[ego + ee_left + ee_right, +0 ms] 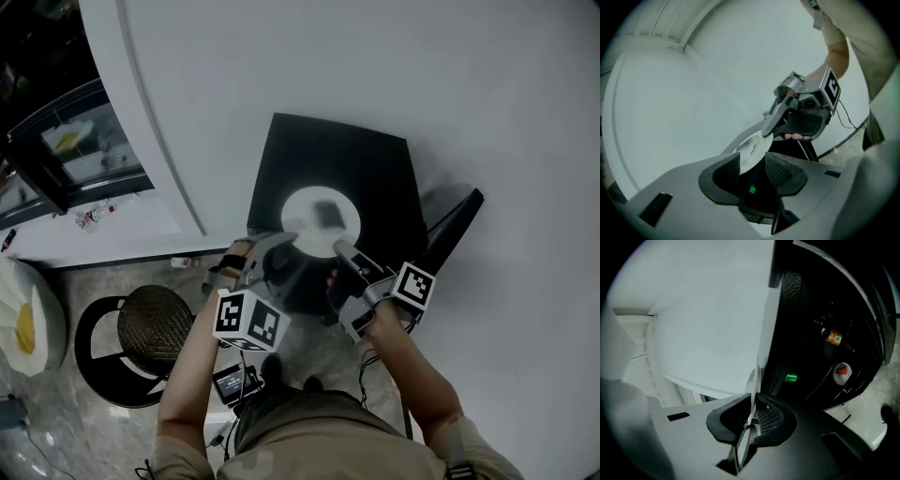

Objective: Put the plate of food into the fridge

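Observation:
In the head view a white plate (321, 220) with a dark piece of food (328, 214) hangs over a black square top (375, 169). My right gripper (339, 251) is shut on the plate's near right rim. The right gripper view shows that rim (754, 380) edge-on, pinched between the pads of the right gripper (752, 416). My left gripper (286, 246) is at the near left rim. In its own view the plate (752, 149) lies between the jaws of the left gripper (752, 166), against the left pad, with a gap to the right pad. The right gripper (768, 130) holds the far rim.
A glass-fronted dark cabinet (75, 141) stands at the upper left beside a white curved counter (141, 112). A round black stool (141, 337) is by my left leg. A black chair back (455, 220) is to the right. A bottle (833, 337) shows in a dark recess.

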Motion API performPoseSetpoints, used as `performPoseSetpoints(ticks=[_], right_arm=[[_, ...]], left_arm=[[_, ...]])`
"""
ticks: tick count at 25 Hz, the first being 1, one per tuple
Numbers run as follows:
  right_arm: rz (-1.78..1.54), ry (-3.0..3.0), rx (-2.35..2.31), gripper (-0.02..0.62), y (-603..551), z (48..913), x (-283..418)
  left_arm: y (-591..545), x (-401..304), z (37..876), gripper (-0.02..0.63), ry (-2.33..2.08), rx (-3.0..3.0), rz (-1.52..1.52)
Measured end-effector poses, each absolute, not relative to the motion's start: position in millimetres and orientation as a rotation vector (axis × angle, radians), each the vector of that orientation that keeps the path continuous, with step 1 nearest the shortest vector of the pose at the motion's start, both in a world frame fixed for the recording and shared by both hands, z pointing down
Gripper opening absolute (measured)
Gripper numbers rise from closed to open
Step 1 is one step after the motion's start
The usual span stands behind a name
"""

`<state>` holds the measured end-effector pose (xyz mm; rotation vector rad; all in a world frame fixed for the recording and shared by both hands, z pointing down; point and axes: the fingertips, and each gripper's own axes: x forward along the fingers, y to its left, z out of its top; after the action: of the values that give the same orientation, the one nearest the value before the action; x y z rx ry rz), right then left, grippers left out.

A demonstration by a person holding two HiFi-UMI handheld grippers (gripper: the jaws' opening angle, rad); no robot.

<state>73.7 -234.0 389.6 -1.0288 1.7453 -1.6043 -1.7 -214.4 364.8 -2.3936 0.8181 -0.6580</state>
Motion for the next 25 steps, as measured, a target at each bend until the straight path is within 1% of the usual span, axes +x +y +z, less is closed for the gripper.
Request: performPoseSetpoints(ticks=[4,8,13,25], right_arm=[[-1.603,1.746,-1.052,0.034,-233,391,75],[-1.603,1.732,-1.054,0.031,-234,392,77],[-1.607,1.723,-1.049,0.031,-234,389,74],[-1.624,1.705,-1.029,0.031,-233,391,74]], left_arm=[[-220,-23,350,0.167,0.968,-2.545,-0.494],[-219,-27,349,0.167,1.001,-2.644,-0.431],[-220,-33,350,0.167,1.102,-2.921,-0.223],[-232,-36,371,0.163,1.228,-3.358,0.039]])
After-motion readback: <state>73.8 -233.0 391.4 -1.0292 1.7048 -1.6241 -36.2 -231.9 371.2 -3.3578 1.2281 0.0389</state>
